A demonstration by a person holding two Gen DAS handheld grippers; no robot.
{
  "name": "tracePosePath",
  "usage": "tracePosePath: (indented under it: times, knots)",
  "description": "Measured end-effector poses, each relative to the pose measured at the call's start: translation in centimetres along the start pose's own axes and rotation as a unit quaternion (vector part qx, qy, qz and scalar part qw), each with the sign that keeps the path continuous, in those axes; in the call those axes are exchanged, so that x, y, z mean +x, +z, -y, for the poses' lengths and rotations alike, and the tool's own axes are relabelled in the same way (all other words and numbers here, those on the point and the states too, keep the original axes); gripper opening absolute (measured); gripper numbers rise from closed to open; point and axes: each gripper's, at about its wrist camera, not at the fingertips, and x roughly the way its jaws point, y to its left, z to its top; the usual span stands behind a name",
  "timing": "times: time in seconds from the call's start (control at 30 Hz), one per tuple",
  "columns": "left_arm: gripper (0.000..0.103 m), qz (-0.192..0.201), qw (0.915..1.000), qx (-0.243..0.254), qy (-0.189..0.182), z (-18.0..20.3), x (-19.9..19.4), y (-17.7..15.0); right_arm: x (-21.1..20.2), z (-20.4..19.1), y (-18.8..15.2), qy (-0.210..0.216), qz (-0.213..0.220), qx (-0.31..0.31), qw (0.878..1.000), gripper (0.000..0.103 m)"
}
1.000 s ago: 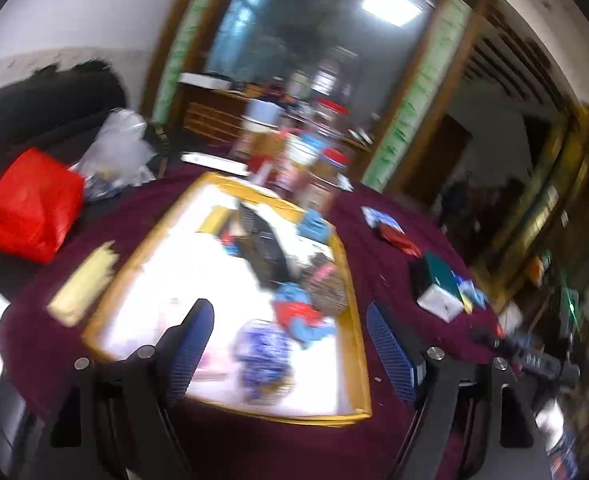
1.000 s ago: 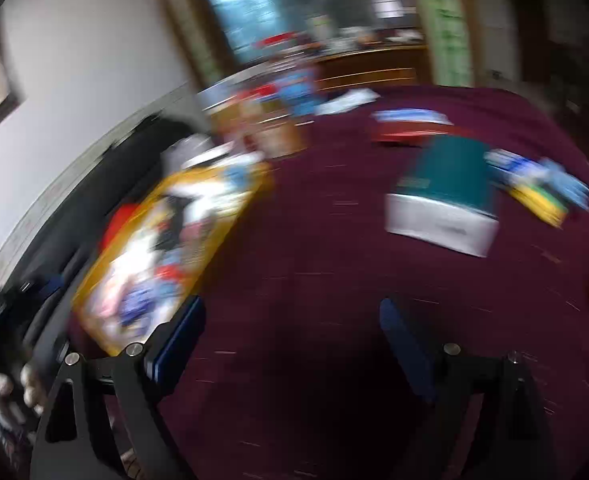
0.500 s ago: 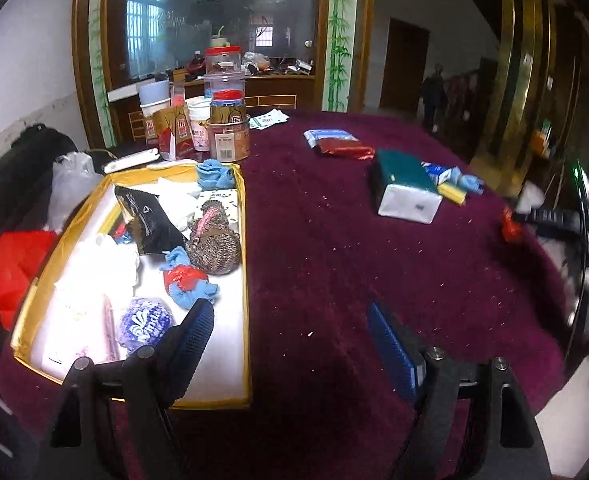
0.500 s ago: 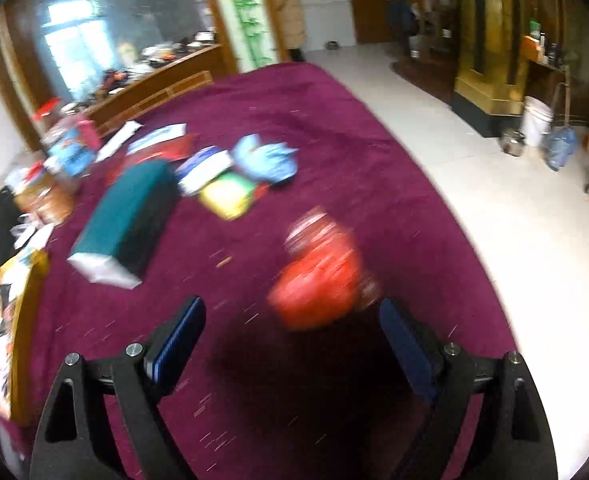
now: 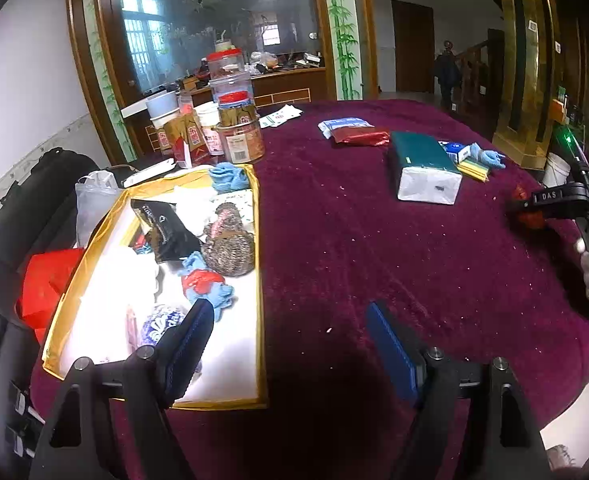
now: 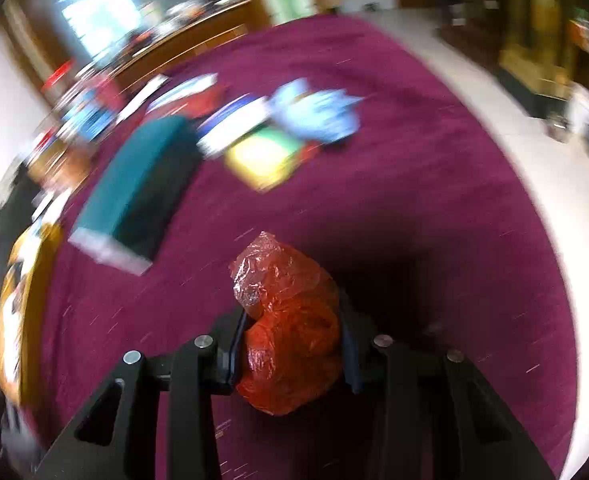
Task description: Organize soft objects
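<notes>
My right gripper (image 6: 292, 344) is shut on a crumpled red plastic bag (image 6: 290, 328) over the maroon tablecloth (image 6: 414, 184). In the left wrist view that gripper (image 5: 534, 210) and the red bag (image 5: 528, 216) sit at the table's far right. My left gripper (image 5: 290, 340) is open and empty near the front edge, beside a gold-rimmed tray (image 5: 259, 280). The tray holds soft items: blue gloves (image 5: 206, 284), a brown scrubber ball (image 5: 230, 248), a black pouch (image 5: 162, 228) and a blue cloth (image 5: 228, 176).
A green tissue pack (image 5: 422, 168), red and blue packets (image 5: 354, 132), a yellow sponge (image 5: 472, 168) and a blue glove (image 5: 488, 156) lie at the far right. Jars and boxes (image 5: 230, 120) stand behind the tray. A red bag (image 5: 42, 280) sits on a black chair.
My right gripper swung right to the red bag and has closed on it. My left gripper turned right from the tray toward the table middle, staying open.
</notes>
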Motion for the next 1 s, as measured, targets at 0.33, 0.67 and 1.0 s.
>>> tracePosePath:
  times: [0.33,0.67,1.0]
  knots:
    - [0.082,-0.008,0.9997,0.021,0.006,1.2,0.5,-0.2,-3.3,-11.2,-4.8,0.259,-0.065,-0.096,0.959,0.061]
    - [0.082,-0.004,0.9972,-0.008,-0.074,1.1,0.4,-0.2,-7.4,-8.1,-2.7,0.201,0.024,-0.066,0.977,0.063]
    - [0.082,-0.042,0.9823,-0.032,-0.18,3.5,2.5,-0.3,-4.1,-0.1,2.6,0.066,0.055,0.026,0.996,0.063]
